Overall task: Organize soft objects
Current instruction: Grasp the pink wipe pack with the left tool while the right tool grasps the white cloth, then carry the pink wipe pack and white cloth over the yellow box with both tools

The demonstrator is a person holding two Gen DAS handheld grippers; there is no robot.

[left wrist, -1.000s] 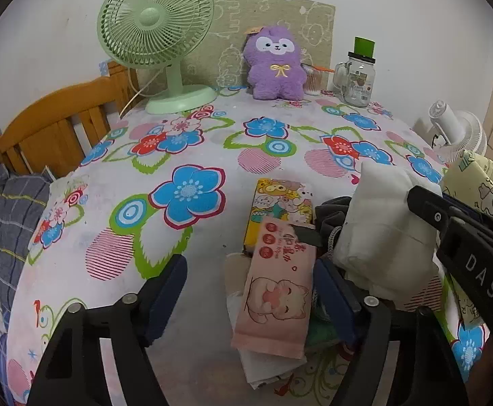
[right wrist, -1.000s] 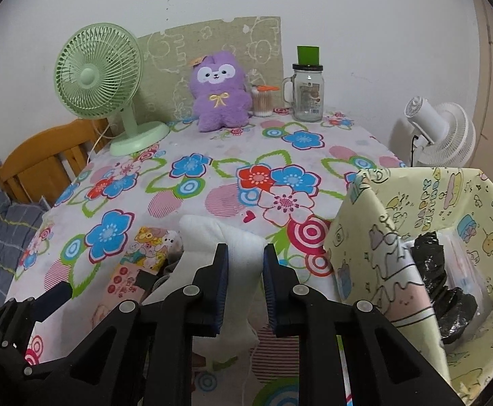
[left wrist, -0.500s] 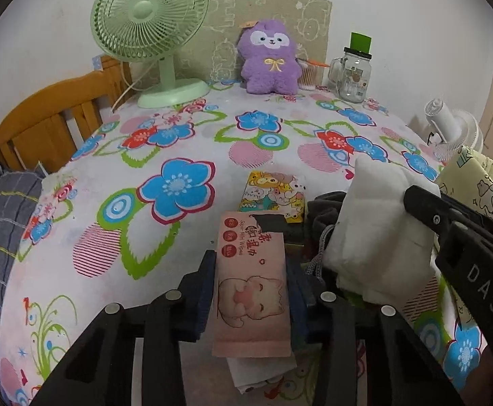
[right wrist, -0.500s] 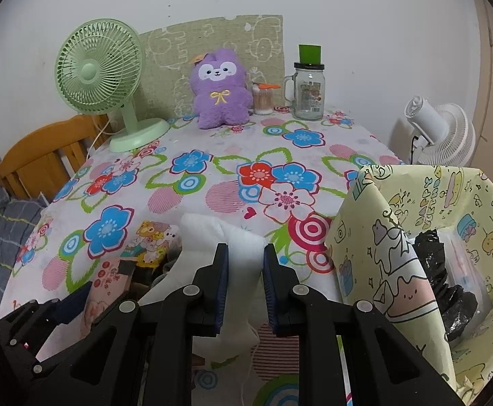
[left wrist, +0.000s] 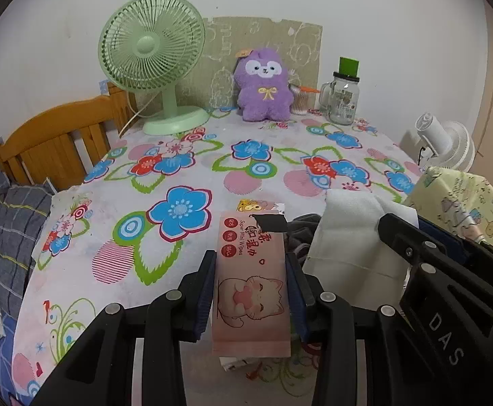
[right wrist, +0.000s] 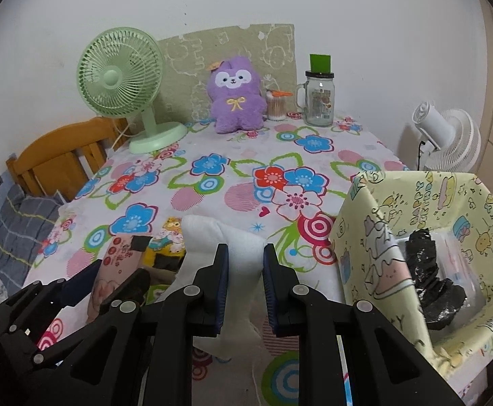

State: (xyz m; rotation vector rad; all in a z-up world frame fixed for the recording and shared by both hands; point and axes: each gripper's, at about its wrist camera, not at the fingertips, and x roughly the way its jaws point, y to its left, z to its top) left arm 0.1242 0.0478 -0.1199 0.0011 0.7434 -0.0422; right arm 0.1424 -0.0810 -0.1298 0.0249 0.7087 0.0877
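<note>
My left gripper is shut on a pink wet-wipes pack with a cat picture and holds it above the flowered table near its front edge. The pack also shows in the right wrist view. My right gripper is shut on a white foam sheet, which also shows in the left wrist view. A yellow cartoon pack and a dark cloth lie under them. A yellow patterned bin stands to the right with a black bag inside.
At the back stand a green fan, a purple plush, a cotton-swab jar and a glass mug jar. A white fan is beyond the right edge. A wooden chair is at left.
My left gripper closed around the pink wipes pack and lifted it off the pile. The right gripper kept its hold on the foam sheet, nearly still.
</note>
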